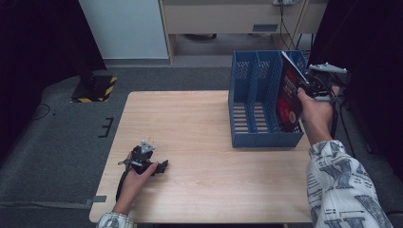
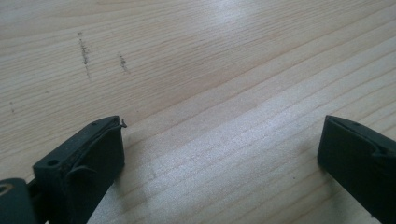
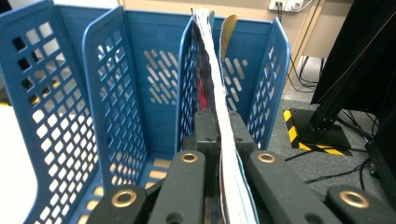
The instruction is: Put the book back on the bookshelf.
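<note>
Magazine [image 1: 289, 97], dark-covered with red print, is held upright and tilted at about 2 o'clock on the worktop [image 1: 199, 142], its lower part already inside the rightmost compartment of the blue file rack [image 1: 256, 102]. It is clamped near its outer edge by the right claw [image 1: 304, 86]; in the right gripper view the pages [image 3: 219, 107] are pinched edge-on between the closed jaws, so that the thin bundle is kept stiff and lined up with the slot between the divider and the rack's end wall. The tilt is judged to let the bottom corner enter first. At about 7 o'clock the left claw [image 1: 161, 167] is rested on the bare worktop, its jaws wide apart and nothing between them, kept clear of the rack.
</note>
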Tool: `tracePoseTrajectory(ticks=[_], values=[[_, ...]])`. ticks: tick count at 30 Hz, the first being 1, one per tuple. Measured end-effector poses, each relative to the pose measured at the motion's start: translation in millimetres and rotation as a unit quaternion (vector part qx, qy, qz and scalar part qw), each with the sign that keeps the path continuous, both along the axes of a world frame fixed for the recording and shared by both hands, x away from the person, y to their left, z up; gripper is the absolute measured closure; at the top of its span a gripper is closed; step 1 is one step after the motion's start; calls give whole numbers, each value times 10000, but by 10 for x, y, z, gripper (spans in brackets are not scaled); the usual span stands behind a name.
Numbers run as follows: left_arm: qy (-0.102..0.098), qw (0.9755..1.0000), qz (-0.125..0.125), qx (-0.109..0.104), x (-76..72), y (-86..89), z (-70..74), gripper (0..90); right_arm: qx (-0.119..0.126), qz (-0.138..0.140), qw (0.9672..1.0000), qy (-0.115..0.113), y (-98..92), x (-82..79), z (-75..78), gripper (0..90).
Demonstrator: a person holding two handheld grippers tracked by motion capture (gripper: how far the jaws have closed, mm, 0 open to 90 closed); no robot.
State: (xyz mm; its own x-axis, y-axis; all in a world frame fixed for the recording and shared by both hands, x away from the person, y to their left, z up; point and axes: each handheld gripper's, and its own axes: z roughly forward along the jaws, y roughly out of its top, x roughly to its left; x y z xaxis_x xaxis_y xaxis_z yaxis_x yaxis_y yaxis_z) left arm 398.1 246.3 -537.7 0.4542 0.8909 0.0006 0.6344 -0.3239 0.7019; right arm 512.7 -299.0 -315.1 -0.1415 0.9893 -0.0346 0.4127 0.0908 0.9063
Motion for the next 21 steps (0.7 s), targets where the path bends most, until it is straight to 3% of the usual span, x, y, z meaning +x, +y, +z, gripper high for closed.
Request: tracePoseTrajectory(ticks=[21], values=[[-9,10000,-20,21,1,2,1,0,82,-143,9998,-133,104,171,-95,873]])
